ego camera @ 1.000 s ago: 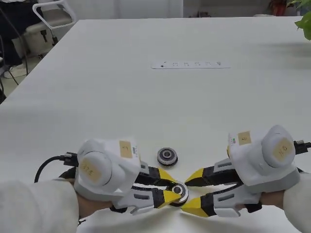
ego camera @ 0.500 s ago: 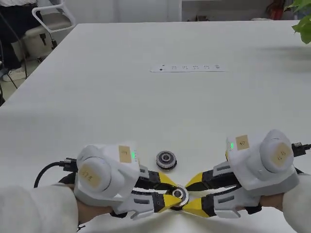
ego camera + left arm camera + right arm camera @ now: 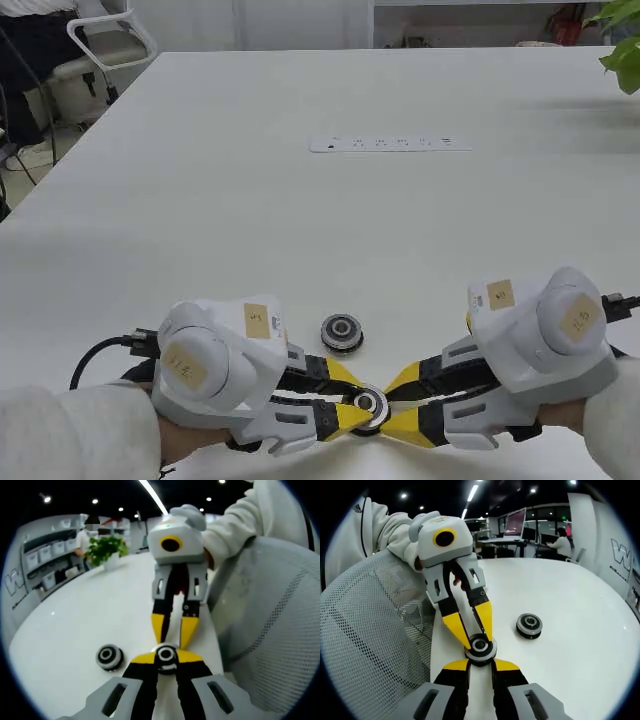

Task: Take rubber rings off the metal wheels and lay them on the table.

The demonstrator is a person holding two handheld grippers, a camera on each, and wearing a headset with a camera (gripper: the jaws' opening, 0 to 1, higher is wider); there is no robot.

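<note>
Wheel (image 3: 368, 404): metal, with a dark ring on its rim, at the near edge of the table (image 3: 300, 230), caught between the yellow tips of both grippers.
Left gripper (image 3: 352, 412): jaws drawn in to a narrow gap, tips clamped on either side of the wheel; its own view shows the wheel seated between them.
Right gripper (image 3: 397, 405): meets it from the opposite side, jaws nearly together, tips pinching the wheel's other edge.
Second wheel (image 3: 342, 332): flat on the table just beyond the tips, apart from both grippers, with a black ring around it.
Power strip (image 3: 390, 144): white, well beyond, mid-table.
Chair (image 3: 100, 40): past the far left corner.
Plant (image 3: 622, 50): leaves at the far right.
</note>
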